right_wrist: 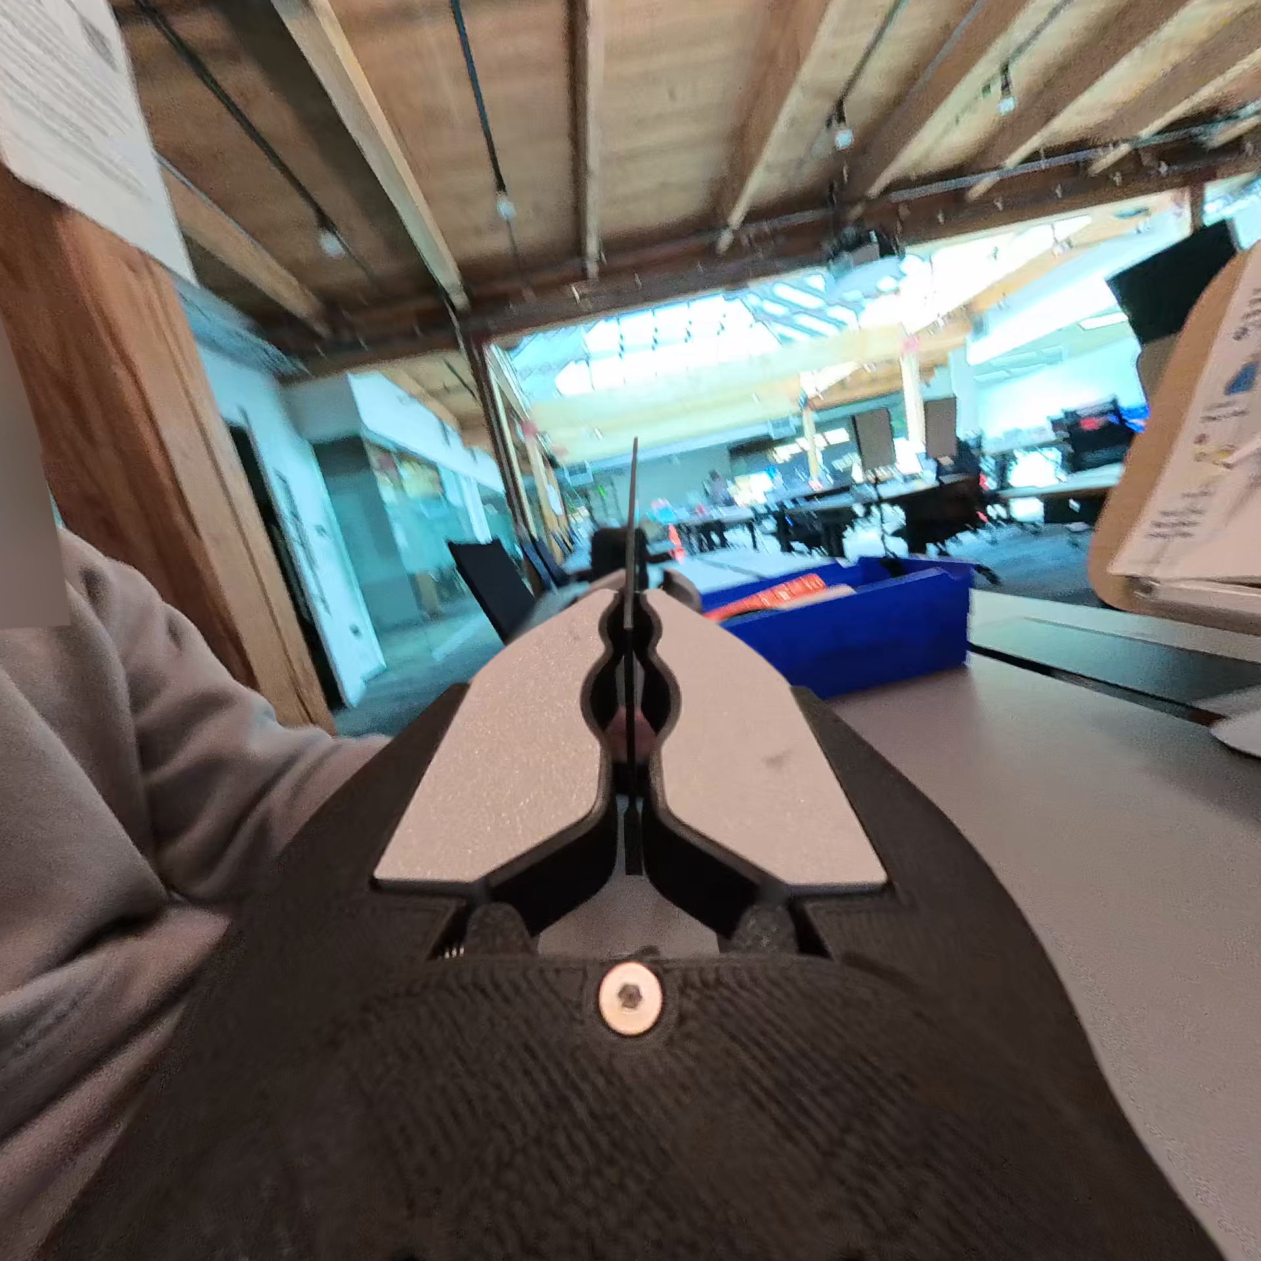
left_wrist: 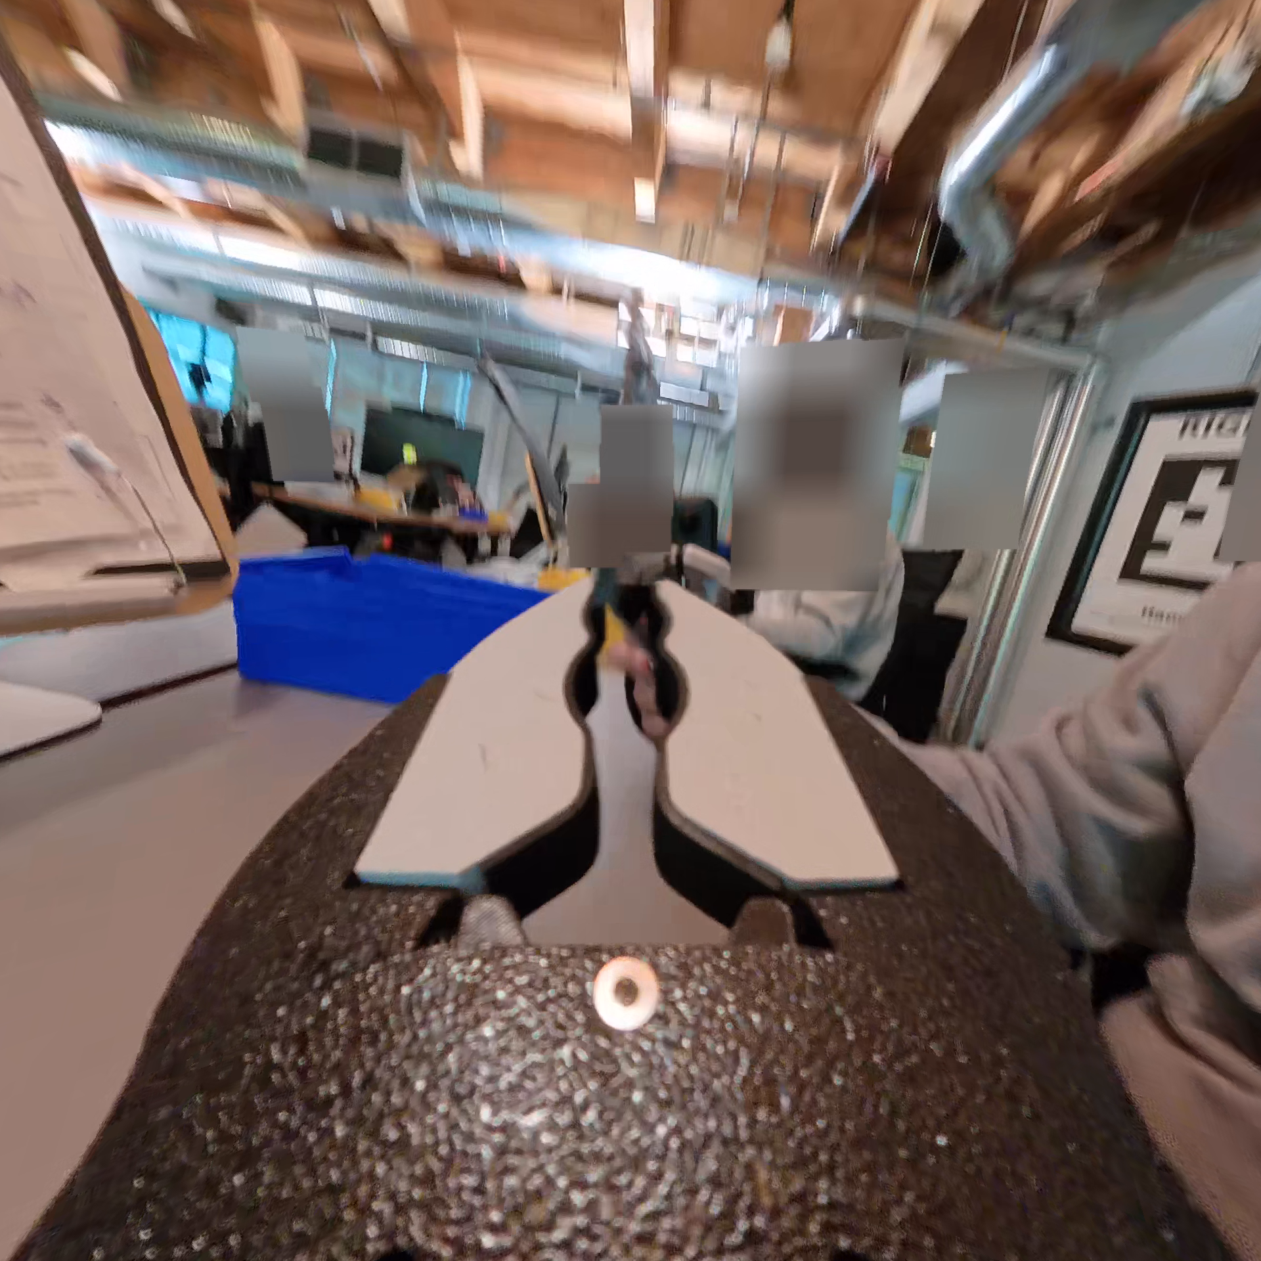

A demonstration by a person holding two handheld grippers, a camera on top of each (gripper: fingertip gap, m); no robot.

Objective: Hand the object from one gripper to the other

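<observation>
My right gripper (right_wrist: 634,600) is shut on a thin flat black object (right_wrist: 634,518). I see the object edge-on. It stands upright between the pads and sticks out well past the fingertips. My left gripper (left_wrist: 622,593) has its jaws a narrow gap apart, and I see nothing clearly clamped in them. Through that gap I see blurred dark, yellow and pinkish shapes that I cannot identify. Both grippers are held above a grey table (left_wrist: 136,819), which also shows in the right wrist view (right_wrist: 1023,785).
A blue bin (left_wrist: 355,614) stands on the table ahead, with orange contents showing in the right wrist view (right_wrist: 853,634). A clipboard with papers (left_wrist: 68,409) leans at the table's side (right_wrist: 1194,477). A grey sleeve (left_wrist: 1126,785) is close beside each gripper (right_wrist: 102,750). The tips of one gripper are about 12 cm away from the tips of the other.
</observation>
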